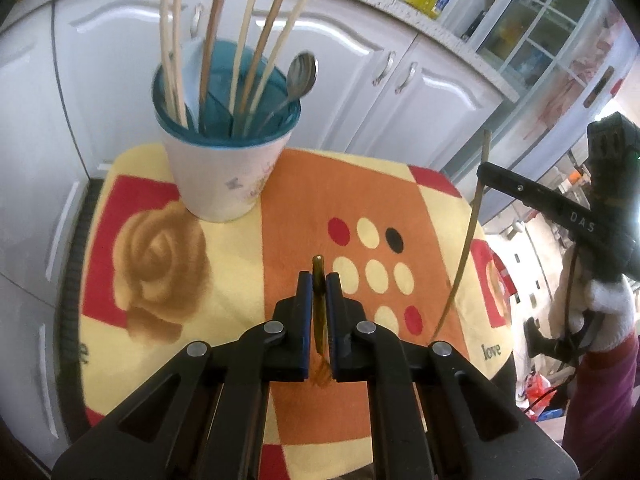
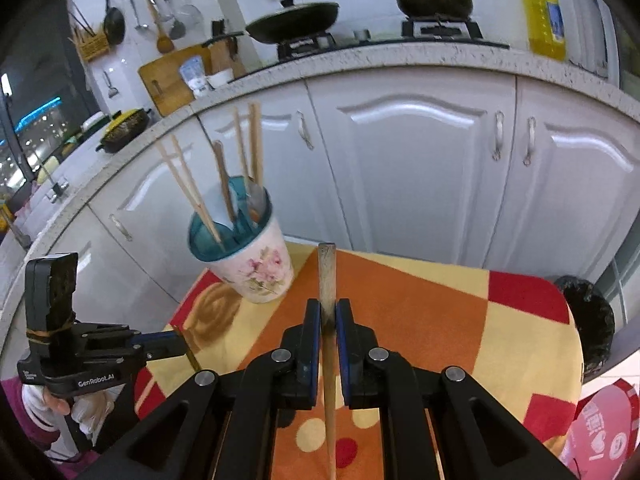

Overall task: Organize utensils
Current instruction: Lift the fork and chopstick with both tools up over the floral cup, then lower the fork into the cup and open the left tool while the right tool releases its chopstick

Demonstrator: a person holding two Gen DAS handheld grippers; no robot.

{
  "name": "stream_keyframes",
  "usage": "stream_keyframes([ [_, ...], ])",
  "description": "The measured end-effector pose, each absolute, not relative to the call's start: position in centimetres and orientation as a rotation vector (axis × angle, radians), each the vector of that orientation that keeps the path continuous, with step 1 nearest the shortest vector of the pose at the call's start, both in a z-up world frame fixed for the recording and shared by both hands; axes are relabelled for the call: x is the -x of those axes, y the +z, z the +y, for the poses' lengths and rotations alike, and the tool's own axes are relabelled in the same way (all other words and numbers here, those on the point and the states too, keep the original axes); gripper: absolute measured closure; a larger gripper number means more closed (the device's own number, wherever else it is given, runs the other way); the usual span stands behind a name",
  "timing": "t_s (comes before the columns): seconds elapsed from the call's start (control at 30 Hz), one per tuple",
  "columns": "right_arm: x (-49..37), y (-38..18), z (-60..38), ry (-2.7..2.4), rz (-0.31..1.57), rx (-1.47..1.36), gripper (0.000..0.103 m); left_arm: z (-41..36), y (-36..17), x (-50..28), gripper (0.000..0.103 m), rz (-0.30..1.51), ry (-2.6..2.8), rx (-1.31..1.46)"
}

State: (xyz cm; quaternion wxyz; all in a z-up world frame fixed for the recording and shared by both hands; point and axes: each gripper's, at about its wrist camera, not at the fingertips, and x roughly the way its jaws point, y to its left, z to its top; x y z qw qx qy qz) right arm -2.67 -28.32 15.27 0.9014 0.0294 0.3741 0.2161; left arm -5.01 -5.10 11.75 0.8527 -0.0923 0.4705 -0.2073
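Note:
A white floral cup (image 1: 224, 176) with a teal inside stands at the back left of the patterned cloth (image 1: 360, 200). It holds several wooden chopsticks (image 1: 248, 52) and a metal spoon (image 1: 302, 74). My left gripper (image 1: 319, 278) is shut on a small golden-brown fork (image 1: 319, 312), tines toward the camera, lifted above the cloth. In the right wrist view my right gripper (image 2: 328, 304) is shut on a wooden chopstick (image 2: 327, 268) that stands upright, with the cup (image 2: 256, 264) ahead to the left. Each view also shows the other gripper: the right (image 1: 485, 172) with its chopstick (image 1: 464, 248), the left (image 2: 180, 342).
White cabinet doors (image 2: 412, 168) run behind the table under a speckled counter (image 2: 400, 60) with pots and a yellow oil bottle (image 2: 544, 20). A dark round bin (image 2: 588, 320) sits past the cloth's right edge. A white-gloved hand (image 1: 608, 304) holds the right gripper.

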Motion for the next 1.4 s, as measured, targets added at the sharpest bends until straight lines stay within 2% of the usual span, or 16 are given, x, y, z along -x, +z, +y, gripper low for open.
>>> stream_keyframes([
  [0.4, 2.6, 20.4, -26.5, 0.494, 0.662, -0.032, 0.096, -2.9, 16.5, 5.7, 0.099, 0.897, -0.412, 0.174],
  [0.9, 0.5, 29.1, -20.9, 0.583, 0.499, 0.026, 0.096, 0.4, 26.6, 2.9, 0.099, 0.695, -0.362, 0.15],
  [1.1, -1.8, 29.2, -18.9, 0.573, 0.493, 0.031, 0.096, 0.4, 26.3, -0.2, 0.099, 0.675, -0.298, 0.12],
  [1.4, -4.9, 25.4, -17.5, 0.558, 0.577, -0.006, 0.096, -0.1, 22.8, -4.2, 0.099, 0.702, -0.217, 0.094],
])
